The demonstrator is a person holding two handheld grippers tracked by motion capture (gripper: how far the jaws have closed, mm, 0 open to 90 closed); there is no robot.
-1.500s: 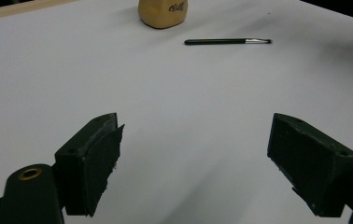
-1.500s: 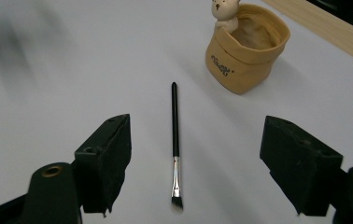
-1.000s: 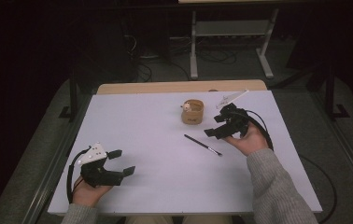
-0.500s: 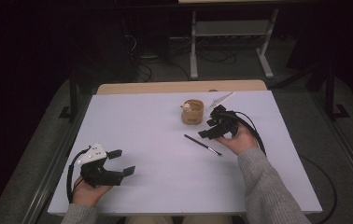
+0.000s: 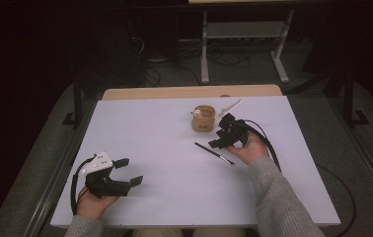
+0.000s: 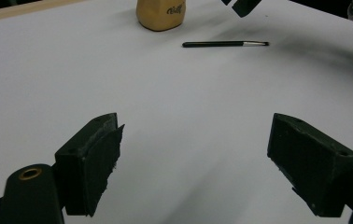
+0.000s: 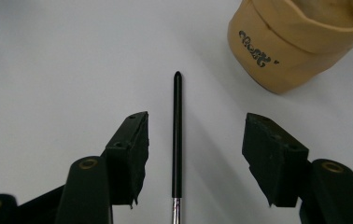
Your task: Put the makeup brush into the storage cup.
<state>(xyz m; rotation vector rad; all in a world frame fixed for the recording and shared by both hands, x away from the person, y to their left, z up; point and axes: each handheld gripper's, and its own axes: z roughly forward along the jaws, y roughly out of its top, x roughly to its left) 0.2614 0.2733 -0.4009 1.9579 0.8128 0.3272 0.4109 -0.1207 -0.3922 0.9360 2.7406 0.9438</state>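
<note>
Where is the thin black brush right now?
The black brush lies flat on the white table, just in front of the tan cup, under the right gripper.

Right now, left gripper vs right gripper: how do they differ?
Left gripper sits at the near left of the table over bare surface; right gripper is beside the tan cup. The black brush lies between the right's jaws; nothing lies between the left's. Both are open and hand-held.
</note>
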